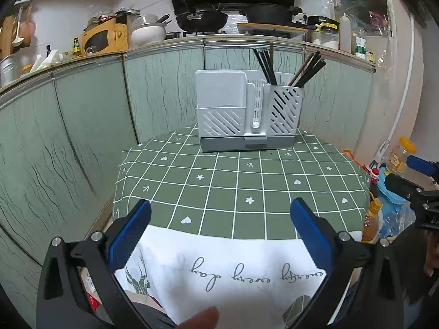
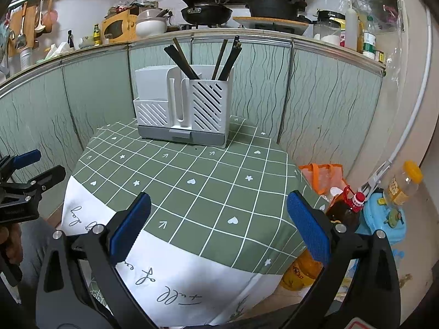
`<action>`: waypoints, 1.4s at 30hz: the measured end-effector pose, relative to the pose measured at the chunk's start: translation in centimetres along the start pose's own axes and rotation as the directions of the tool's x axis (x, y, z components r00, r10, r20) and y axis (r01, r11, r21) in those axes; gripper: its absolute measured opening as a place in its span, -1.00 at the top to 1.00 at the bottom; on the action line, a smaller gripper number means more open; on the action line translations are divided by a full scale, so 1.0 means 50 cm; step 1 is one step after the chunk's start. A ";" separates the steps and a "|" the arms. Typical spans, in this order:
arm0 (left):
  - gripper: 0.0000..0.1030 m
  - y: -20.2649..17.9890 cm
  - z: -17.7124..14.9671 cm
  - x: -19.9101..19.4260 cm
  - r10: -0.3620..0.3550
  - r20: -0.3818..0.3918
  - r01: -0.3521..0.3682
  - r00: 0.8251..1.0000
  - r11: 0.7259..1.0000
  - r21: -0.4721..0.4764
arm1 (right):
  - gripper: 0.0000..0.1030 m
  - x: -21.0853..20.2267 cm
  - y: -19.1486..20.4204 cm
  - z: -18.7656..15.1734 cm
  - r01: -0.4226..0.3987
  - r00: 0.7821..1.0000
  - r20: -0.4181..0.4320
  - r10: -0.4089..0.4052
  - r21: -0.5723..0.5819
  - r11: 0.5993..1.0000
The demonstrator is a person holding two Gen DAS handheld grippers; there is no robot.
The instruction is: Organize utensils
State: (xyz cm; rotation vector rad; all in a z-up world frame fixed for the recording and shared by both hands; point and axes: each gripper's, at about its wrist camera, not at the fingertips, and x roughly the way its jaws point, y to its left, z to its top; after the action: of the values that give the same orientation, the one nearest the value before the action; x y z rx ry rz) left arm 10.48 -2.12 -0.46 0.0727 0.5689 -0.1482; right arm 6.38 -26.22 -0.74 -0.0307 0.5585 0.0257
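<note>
Left wrist view: left gripper jaws apart, empty, near table edge. Chopsticks stand in utensil holder at far edge, leaning in its right compartment.
Right wrist view: right gripper jaws apart, empty; table bare, suggesting sorting is done

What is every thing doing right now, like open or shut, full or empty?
Left gripper: open, holding nothing.
Right gripper: open, holding nothing.
Utensil holder: upright on the tablecloth.
Chopsticks: standing, leaning, in its right compartment.
Drawer: shut.
</note>
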 end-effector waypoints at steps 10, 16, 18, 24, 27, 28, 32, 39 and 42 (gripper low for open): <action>-0.93 0.007 -0.015 0.009 0.034 -0.031 -0.034 0.999 0.999 -0.005 | -0.85 0.006 0.009 -0.010 -0.006 1.000 -0.009 0.006 0.005 1.000; -0.93 0.004 -0.017 0.003 0.024 -0.018 -0.025 1.000 1.000 -0.005 | -0.85 0.007 0.011 -0.011 -0.008 1.000 -0.009 0.008 0.004 1.000; -0.93 0.004 -0.017 0.000 0.022 -0.011 -0.022 1.000 1.000 -0.006 | -0.85 0.007 0.010 -0.011 -0.007 1.000 -0.010 0.007 0.004 1.000; -0.93 0.000 -0.014 -0.004 0.024 -0.008 -0.024 1.000 1.000 0.004 | -0.85 0.009 0.011 -0.012 -0.010 1.000 -0.016 0.010 0.008 1.000; -0.93 -0.002 -0.015 -0.006 0.027 -0.003 -0.027 1.000 1.000 0.009 | -0.85 0.008 0.012 -0.014 -0.013 1.000 -0.011 0.013 0.010 1.000; -0.93 -0.002 -0.014 -0.007 0.032 -0.002 -0.032 0.999 0.999 0.014 | -0.85 0.007 0.011 -0.014 -0.013 1.000 -0.009 0.013 0.011 1.000; -0.93 -0.005 -0.013 -0.008 0.030 -0.002 -0.030 1.000 0.999 0.016 | -0.85 0.009 0.012 -0.015 -0.010 1.000 -0.011 0.010 0.010 1.000; -0.93 -0.007 -0.012 -0.008 0.033 -0.010 -0.033 0.999 0.999 0.022 | -0.85 0.012 0.012 -0.017 -0.010 1.000 -0.018 0.010 0.011 1.000; -0.93 -0.006 -0.014 -0.008 0.033 -0.014 -0.033 0.999 0.999 0.022 | -0.85 0.012 0.013 -0.018 -0.010 1.000 -0.018 0.010 0.011 1.000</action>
State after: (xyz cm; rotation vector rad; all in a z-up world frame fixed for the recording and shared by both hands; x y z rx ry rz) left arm 9.72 -2.31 -0.86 0.1047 0.5804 -0.1223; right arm 6.38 -25.59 -1.84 -0.0171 0.5767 0.0322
